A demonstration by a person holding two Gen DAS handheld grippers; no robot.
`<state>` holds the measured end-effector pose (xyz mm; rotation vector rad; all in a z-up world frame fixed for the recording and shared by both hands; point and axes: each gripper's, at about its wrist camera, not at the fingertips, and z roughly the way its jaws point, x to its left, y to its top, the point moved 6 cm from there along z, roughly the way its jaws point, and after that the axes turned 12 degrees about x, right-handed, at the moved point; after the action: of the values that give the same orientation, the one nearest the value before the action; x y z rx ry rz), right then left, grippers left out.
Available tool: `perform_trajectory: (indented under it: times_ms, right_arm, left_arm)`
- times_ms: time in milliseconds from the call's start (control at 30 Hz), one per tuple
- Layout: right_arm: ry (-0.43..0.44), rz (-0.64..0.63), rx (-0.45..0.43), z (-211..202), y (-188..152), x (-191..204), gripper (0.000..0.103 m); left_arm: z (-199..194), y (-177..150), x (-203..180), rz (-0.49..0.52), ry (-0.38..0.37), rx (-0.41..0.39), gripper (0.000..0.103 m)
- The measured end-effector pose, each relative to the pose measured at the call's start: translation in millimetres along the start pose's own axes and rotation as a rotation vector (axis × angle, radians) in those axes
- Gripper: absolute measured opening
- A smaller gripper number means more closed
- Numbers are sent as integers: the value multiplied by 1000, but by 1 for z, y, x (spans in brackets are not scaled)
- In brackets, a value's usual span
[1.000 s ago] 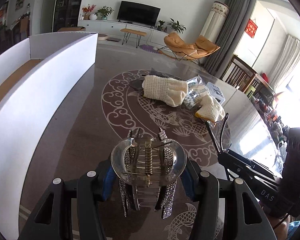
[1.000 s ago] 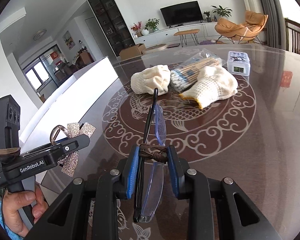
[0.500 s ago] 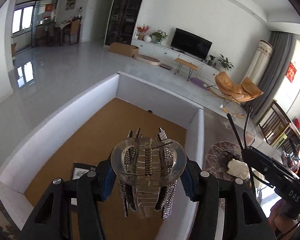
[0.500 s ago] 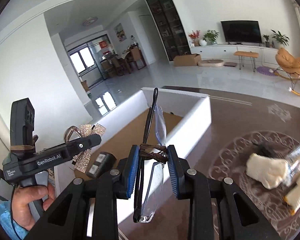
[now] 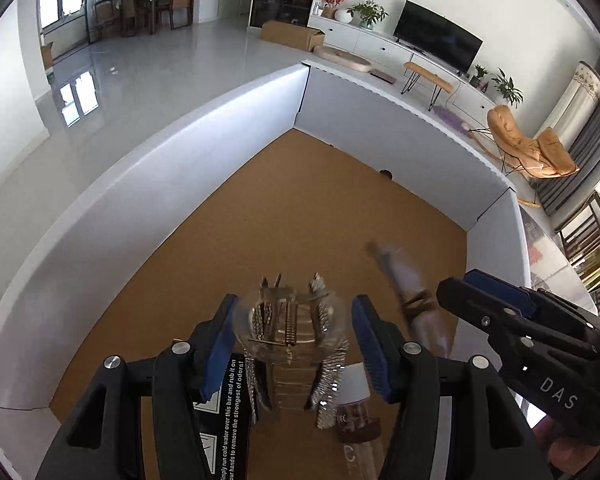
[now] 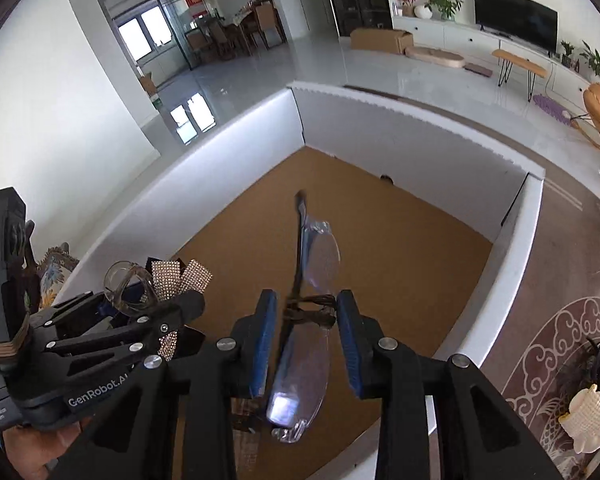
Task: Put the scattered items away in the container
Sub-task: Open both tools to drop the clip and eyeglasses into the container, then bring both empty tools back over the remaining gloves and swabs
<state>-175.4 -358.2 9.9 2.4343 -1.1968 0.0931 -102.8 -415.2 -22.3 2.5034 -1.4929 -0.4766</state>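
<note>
Both grippers hang over the white-walled box (image 5: 180, 168) with a brown cardboard floor. My left gripper (image 5: 292, 320) has its jaws opening. The rhinestone hair claw clip (image 5: 290, 332) sits blurred between the blue pads, with slim gaps on both sides. My right gripper (image 6: 306, 316) is also opening. The clear glasses with a dark arm (image 6: 300, 364) hang loose between its pads and touch neither. The left wrist view shows the right gripper (image 5: 460, 284) at the right, with the glasses (image 5: 408, 280) blurred beside it. The right wrist view shows the left gripper (image 6: 172, 304) and the clip (image 6: 156, 284) at lower left.
A black printed package (image 5: 228, 408) and a small brown-capped bottle (image 5: 356, 412) lie on the box floor under the left gripper. Right of the box wall (image 6: 512, 264) is the patterned brown table (image 6: 560, 280) with a seashell (image 6: 588, 416).
Both grippers have swung from over the table to above the inside of the box. Each pair of jaws has parted, and the clip and the glasses now sit loose between the pads.
</note>
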Motion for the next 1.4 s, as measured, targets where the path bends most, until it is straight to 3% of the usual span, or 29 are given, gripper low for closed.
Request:
perform_trajectory:
  times_ms: [100,333,567,600,667,733,800,933,1033,1167,1400]
  right_arm:
    - [17,7,-1,7,2,-6,50]
    - [23,3,-46,-4,-9,-7,51]
    - [12,24,-159,-58,-52,-30,51]
    - [0,27,-178,-69,-64,-36,51]
    - [-27,42,-207,-87,-97,-55,51]
    - [-65,71,-213,-98,-140,-82,51]
    - [-144,114,-197,-105,-192,-115,51]
    - [-331,263,-160,-121,-297,-184,51]
    - [-383,399,-157,-137,-357,-227,51]
    - [-397,477,-196,-158,-396,-254,51]
    - [-363,487,-207,-151,-401,-255,51]
  left_arm:
    - [3,-2,2,-7,18,-1,67]
    - [-9,-13,-12,30,59,-22,68]
    - [-52,-43,-75,156,39,-109,68]
    - [-61,-49,-88,184,25,-125,68]
    - [-76,-65,-120,250,-18,-151,79]
    - [-85,-88,-155,311,-65,-180,95]
    - [-84,-118,-190,378,-105,-186,97]
    - [-46,-184,-257,503,-202,-126,97]
    - [-11,-225,-298,536,-259,-76,97]
    - [18,-253,-332,560,-235,-50,97]
    - [37,-248,-336,544,-194,-28,97]
